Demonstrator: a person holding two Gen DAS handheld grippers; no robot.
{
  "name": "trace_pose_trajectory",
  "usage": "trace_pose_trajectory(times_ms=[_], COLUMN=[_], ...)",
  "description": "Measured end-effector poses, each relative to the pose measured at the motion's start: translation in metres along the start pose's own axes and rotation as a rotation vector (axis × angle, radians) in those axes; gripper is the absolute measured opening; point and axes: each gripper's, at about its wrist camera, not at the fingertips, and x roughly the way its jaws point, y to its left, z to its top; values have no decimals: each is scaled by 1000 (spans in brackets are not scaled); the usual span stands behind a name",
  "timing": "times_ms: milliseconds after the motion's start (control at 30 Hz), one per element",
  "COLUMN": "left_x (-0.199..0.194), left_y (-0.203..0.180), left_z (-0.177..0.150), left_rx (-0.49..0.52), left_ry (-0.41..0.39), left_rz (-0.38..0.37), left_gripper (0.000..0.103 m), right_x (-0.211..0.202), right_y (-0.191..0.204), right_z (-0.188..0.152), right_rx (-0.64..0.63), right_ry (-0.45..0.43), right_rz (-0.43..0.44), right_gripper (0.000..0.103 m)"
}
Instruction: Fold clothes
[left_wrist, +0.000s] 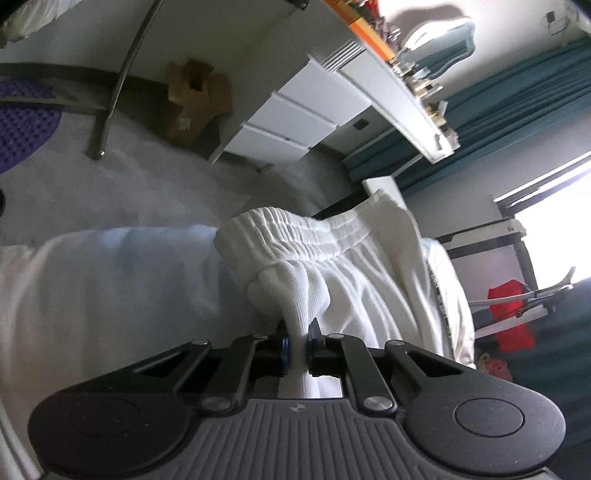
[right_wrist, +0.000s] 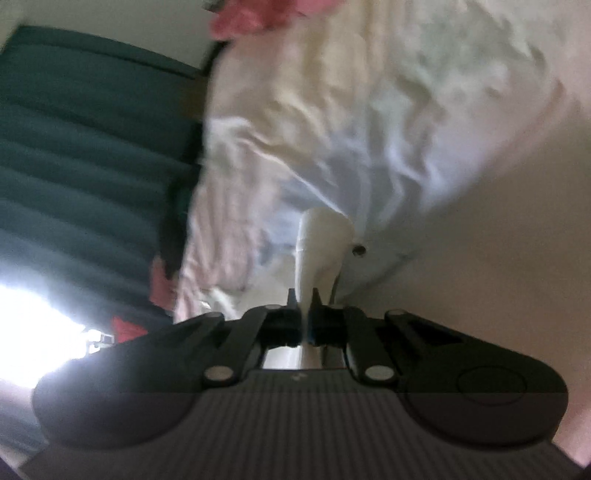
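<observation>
A white garment with a ribbed elastic waistband hangs bunched in front of my left gripper, which is shut on a fold of its cloth. The garment lies over a white bed sheet. In the right wrist view, my right gripper is shut on a narrow fold of white cloth that stands up between the fingers. Beyond it lies crumpled white fabric, blurred. I cannot tell whether both grippers hold the same garment.
A white drawer unit and a cardboard box stand on the grey carpet. A cluttered shelf, teal curtains and a bright window are on the right. A pink item lies on the fabric's far side.
</observation>
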Motion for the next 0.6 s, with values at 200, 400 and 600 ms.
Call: trace_pose_trajectory(times_ms=[200, 400, 600], left_x=[4, 24, 35], left_y=[-3, 5, 11], left_z=[-2, -2, -1], left_rx=[17, -24, -32], left_ry=[36, 122, 151], left_rz=[2, 75, 87], left_gripper=[15, 31, 31], right_x=[-3, -1, 2], right_y=[10, 11, 7], right_z=[-2, 0, 0], right_rx=[-41, -66, -57], right_ry=[-20, -14, -9], right_rz=[4, -31, -63], right_gripper=[6, 7, 7])
